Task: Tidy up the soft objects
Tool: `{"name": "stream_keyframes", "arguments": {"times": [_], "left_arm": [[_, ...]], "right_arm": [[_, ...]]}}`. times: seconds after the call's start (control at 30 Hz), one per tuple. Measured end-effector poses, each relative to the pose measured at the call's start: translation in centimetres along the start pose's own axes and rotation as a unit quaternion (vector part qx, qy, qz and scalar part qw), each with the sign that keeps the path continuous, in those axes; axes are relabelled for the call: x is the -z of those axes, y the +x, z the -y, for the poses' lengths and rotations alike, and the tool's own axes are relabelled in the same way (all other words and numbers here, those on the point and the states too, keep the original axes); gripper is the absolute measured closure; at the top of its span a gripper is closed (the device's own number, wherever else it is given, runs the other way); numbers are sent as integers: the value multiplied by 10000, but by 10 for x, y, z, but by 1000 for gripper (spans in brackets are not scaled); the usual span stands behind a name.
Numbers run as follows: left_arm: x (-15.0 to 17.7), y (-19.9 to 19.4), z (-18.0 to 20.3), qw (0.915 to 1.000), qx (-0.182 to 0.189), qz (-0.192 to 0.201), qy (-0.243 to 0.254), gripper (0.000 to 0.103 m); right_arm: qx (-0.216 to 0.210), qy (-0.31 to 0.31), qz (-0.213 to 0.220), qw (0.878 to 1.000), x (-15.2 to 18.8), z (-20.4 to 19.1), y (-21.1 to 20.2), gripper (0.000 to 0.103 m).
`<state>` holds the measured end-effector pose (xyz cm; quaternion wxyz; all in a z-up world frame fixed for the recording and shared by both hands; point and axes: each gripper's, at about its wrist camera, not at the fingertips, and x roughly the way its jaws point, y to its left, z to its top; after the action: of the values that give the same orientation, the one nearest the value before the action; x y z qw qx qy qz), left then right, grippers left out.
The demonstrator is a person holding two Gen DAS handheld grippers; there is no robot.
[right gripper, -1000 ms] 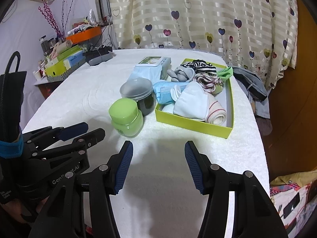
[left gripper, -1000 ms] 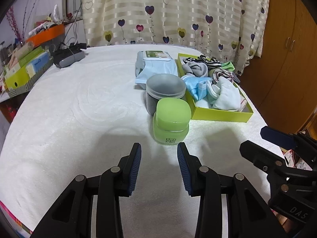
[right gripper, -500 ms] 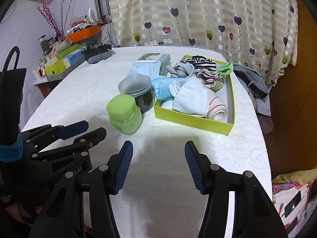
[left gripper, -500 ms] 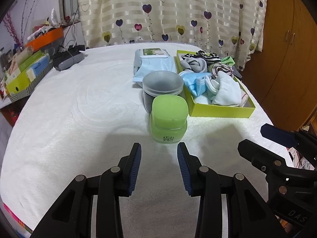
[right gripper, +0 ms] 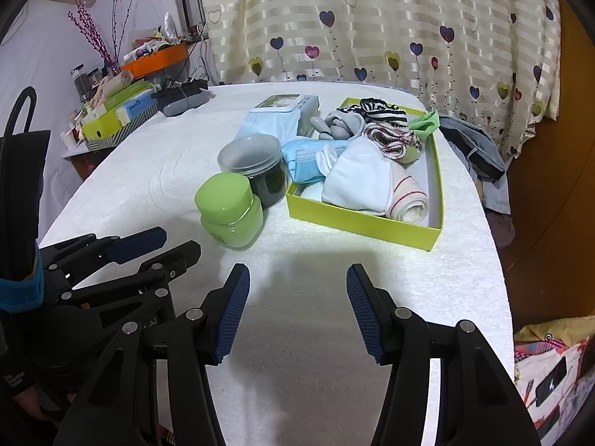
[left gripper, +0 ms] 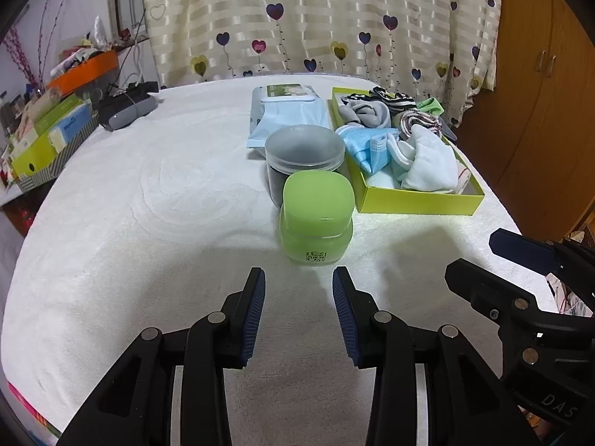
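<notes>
Both my grippers, left gripper (left gripper: 297,312) and right gripper (right gripper: 297,308), hang spread and empty. Socks (right gripper: 357,182) already fill the green box (right gripper: 357,219) at one o'clock; I'd judge approaching slowly past the green jar (left gripper: 316,219) is wisest.

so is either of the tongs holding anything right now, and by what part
Nothing is held. The left tongs stand open over bare white cover, short of the green jar. The right tongs are open too, with only cover between their pads.
</notes>
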<state>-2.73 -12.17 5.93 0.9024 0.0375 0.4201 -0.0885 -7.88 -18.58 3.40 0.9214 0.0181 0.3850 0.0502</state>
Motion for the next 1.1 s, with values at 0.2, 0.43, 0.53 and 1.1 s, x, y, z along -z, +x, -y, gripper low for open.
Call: {"name": "stream_keyframes", "arguments": {"times": [0.2, 0.43, 0.53, 1.1], "left_arm": [[1, 3, -1, 10000, 32, -32, -4, 67], [4, 6, 0, 10000, 34, -64, 17, 66], [4, 6, -1, 9999, 73, -77, 30, 66], [7, 7, 2, 9999, 64, -111, 58, 66]], "right_arm": [[32, -13, -30, 10000, 0, -1, 3, 48], [18, -60, -64, 10000, 0, -4, 6, 48], [28, -65, -73, 9999, 1, -5, 6, 48], [32, -43, -82, 10000, 2, -5, 6, 48]]}}
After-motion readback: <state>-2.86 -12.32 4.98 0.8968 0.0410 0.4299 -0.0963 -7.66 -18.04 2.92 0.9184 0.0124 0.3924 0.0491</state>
